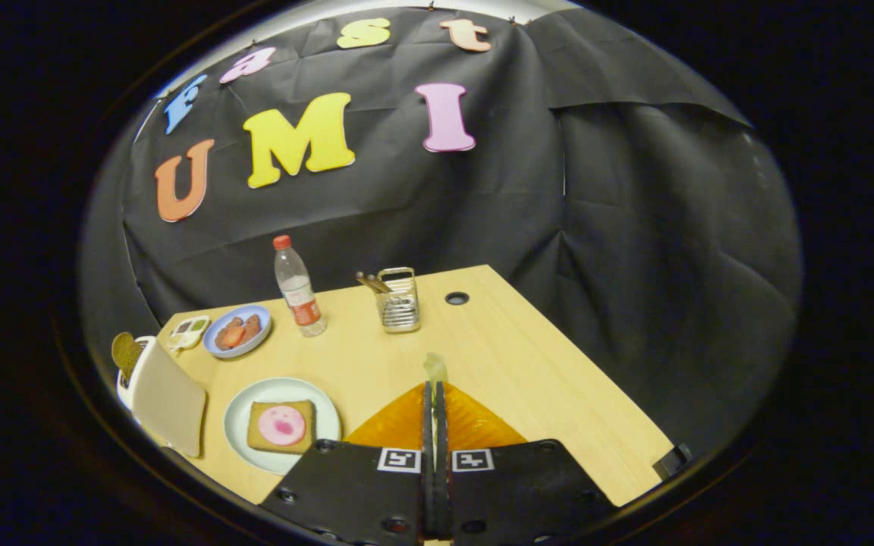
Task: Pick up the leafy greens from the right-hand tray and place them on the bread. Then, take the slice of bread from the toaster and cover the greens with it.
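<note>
Your claw [435, 390] is pinched closed on the leafy greens [435, 368], a pale green piece sticking up from between the fingertips, held above the orange tray [475, 425]. To the left of your fingers, the bread [281, 426] lies on a pale plate [243, 425] on the counter [498, 356] (a pink slice tops it). Farther left stands the toaster [168, 398] with a brown slice of bread [126, 353] poking from its slot. A bottle [299, 288] stands well beyond.
</note>
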Available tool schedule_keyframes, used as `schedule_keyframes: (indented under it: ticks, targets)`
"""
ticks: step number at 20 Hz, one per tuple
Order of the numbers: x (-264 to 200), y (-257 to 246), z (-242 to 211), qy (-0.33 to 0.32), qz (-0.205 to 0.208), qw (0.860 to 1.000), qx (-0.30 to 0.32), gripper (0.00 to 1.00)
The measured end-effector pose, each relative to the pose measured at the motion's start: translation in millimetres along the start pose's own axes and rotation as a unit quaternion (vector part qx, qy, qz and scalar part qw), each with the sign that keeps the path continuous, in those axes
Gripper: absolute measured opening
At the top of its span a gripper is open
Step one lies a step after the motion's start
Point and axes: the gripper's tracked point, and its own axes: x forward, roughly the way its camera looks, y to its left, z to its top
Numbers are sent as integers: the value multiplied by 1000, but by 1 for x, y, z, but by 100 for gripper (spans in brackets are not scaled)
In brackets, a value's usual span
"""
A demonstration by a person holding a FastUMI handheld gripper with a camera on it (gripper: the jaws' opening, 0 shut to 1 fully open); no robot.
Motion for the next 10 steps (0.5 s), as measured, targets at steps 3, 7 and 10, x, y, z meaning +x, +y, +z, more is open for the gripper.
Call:
schedule_keyframes:
  ticks: [3,7,10]
  targets:
    - [-9,33,2,-7,13,1000,-23,0]
    - [-19,81,1,-15,42,998,-39,0]
    - [-28,117,3,-21,64,997,-48,0]
